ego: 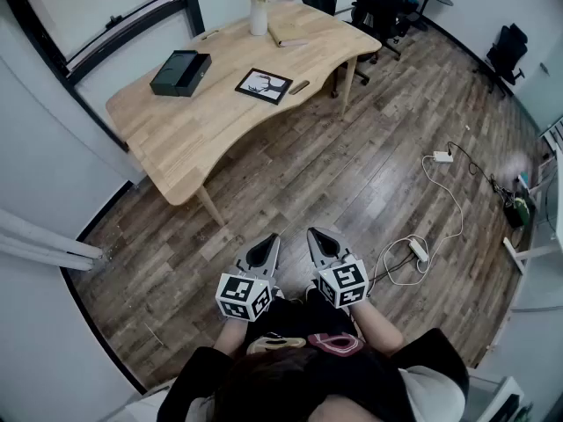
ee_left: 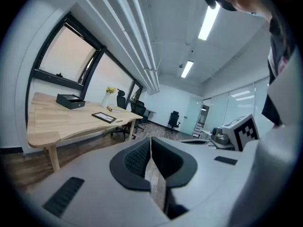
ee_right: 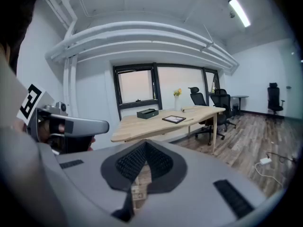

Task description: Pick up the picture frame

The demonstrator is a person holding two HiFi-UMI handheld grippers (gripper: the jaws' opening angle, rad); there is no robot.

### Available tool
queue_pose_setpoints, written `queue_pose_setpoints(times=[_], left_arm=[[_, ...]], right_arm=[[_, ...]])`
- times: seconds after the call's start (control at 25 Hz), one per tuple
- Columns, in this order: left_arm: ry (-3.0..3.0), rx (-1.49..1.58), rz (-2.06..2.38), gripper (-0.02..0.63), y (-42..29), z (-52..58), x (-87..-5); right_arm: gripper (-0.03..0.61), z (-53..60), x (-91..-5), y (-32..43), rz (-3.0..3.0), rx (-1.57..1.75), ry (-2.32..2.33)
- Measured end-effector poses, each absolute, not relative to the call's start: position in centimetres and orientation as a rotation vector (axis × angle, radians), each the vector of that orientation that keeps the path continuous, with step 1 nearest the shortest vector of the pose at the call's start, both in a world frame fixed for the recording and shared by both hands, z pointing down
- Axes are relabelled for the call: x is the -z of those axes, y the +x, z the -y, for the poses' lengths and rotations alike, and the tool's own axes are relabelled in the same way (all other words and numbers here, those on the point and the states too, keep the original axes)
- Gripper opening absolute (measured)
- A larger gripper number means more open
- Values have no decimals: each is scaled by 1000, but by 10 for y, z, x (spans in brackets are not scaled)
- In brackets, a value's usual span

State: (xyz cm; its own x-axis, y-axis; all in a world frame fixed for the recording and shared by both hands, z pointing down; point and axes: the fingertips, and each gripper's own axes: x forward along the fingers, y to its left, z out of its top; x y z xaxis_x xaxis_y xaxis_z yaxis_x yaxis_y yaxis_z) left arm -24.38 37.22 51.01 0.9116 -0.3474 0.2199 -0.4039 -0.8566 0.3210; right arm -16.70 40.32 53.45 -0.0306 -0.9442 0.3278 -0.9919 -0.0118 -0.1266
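Note:
The black picture frame [ego: 264, 85] lies flat on the light wooden table [ego: 189, 134] across the room; it also shows far off as the picture frame [ee_left: 104, 117] in the left gripper view and the picture frame [ee_right: 173, 119] in the right gripper view. My left gripper [ego: 271, 240] and right gripper [ego: 315, 236] are held side by side close to my body, over the wooden floor, well short of the table. Both are shut with nothing between the jaws.
A black box [ego: 179, 72], a white vase with yellow flowers [ego: 259, 7] and a small flat item [ego: 299, 86] share the table. Office chairs [ego: 376, 3] stand beyond it. A white power strip and cable [ego: 419, 251] lie on the floor to my right. A window wall runs at the left.

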Motion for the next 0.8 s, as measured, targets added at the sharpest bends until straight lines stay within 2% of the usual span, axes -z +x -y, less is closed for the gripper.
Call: queue_pose_setpoints(times=[0.36, 0.8], left_arm=[[2735, -243, 569, 20, -271, -349, -515], [2666, -230, 588, 20, -266, -331, -531]], right_arm=[[6, -403, -544, -177, 2030, -482, 2134], [8, -374, -544, -159, 2119, -605, 2151]])
